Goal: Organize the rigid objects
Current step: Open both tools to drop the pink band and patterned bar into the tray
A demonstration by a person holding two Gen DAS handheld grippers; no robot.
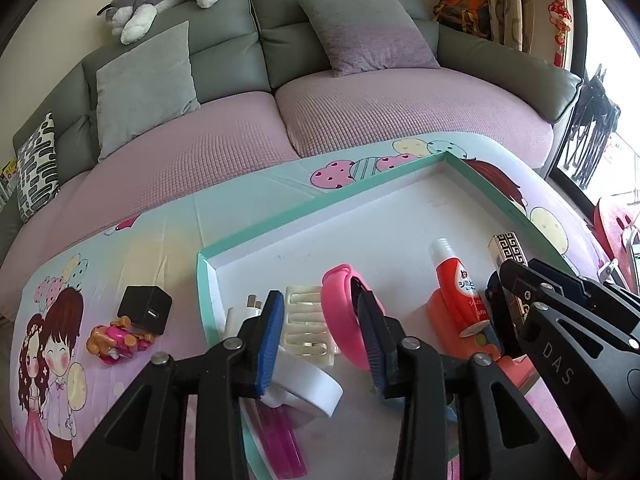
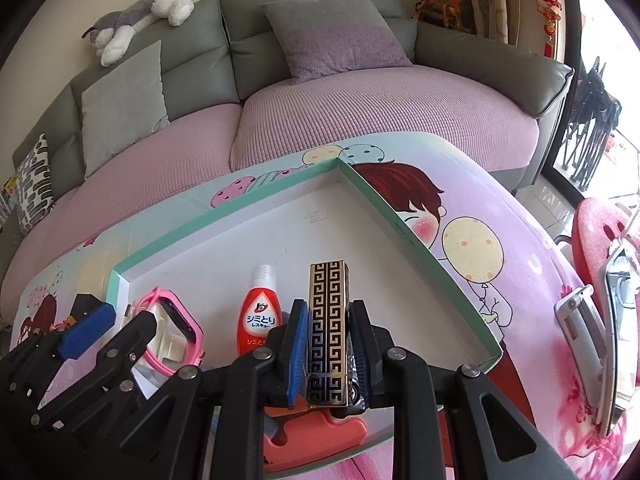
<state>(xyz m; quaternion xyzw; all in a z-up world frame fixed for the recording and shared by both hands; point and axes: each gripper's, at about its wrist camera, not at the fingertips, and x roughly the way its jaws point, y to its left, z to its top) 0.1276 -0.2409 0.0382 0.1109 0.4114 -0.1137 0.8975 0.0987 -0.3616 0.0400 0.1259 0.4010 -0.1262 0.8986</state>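
Left wrist view: a grey sofa [image 1: 224,60] with pink seat covers is seen behind a tabletop [image 1: 132,248] covered by a cartoon-print cloth. On the tabletop a shallow white tray with a teal rim [image 1: 260,226] is set, and most of the objects are held inside it. Near the tray's front edge a pink watch-like band [image 1: 340,312], a cream slotted piece [image 1: 306,326], a white curved item [image 1: 312,390] and a red-and-white bottle [image 1: 454,296] are noted. Outside the tray, to its left, a black cube charger [image 1: 146,308] and a small pink-and-orange toy [image 1: 116,340] are seen on the cloth.

The left tool [image 1: 320,332] is seen with its blue pads apart; the cream piece and the pink band lie between them, unpressed as far as can be told.

Right wrist view: the right tool [image 2: 329,344] is clamped on a slim box with a gold-and-black key pattern [image 2: 328,320], held over the tray's near right part, just right of the red bottle [image 2: 259,316].
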